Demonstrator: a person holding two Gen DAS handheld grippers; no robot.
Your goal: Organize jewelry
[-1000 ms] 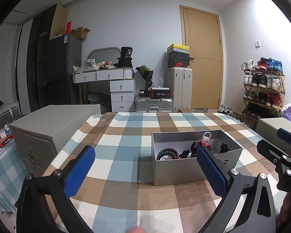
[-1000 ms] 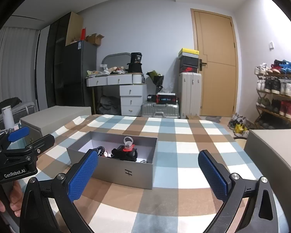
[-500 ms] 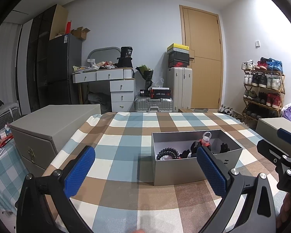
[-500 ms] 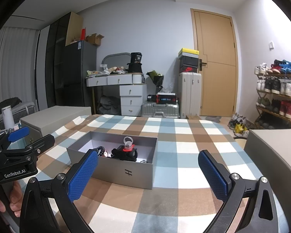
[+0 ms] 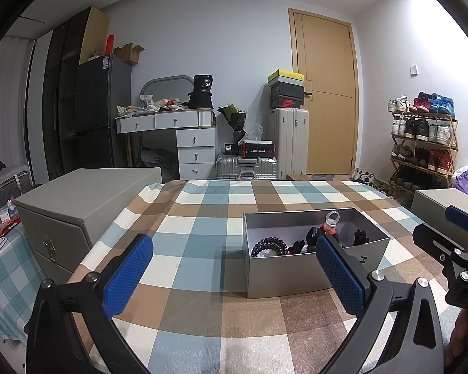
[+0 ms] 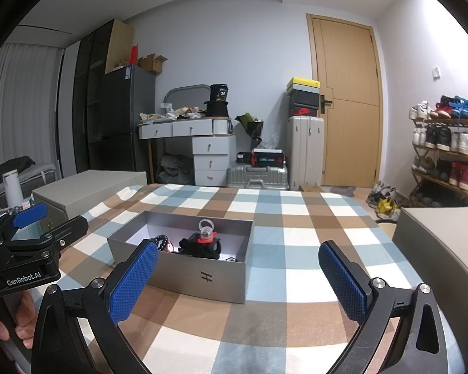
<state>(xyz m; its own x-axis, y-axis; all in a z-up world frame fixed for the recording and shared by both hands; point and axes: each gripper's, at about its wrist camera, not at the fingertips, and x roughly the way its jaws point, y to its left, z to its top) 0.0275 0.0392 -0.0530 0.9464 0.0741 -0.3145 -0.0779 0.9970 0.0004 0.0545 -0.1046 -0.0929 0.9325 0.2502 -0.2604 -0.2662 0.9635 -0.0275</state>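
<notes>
A table covered in a blue, brown and white checked cloth (image 5: pixel 202 233) fills the lower half of both views. In the left wrist view, an open silver-grey box (image 5: pixel 312 275) sits right of centre on the cloth; inside lie a black beaded bracelet (image 5: pixel 270 244), dark tangled pieces and a clear ring on a red holder (image 5: pixel 330 222). The left gripper (image 5: pixel 234 275) spreads wide across the bottom of the frame, its blue pads (image 5: pixel 128 275) far apart and holding nothing. In the right wrist view, the same box (image 6: pixel 199 275) sits left of centre, and the right gripper (image 6: pixel 238 282) is likewise spread wide and empty at the bottom. Grey storage cabinets (image 5: pixel 78 205) flank the table. A wooden door (image 6: pixel 346 103) and shoe rack (image 6: pixel 446 155) stand in the upper right.
</notes>
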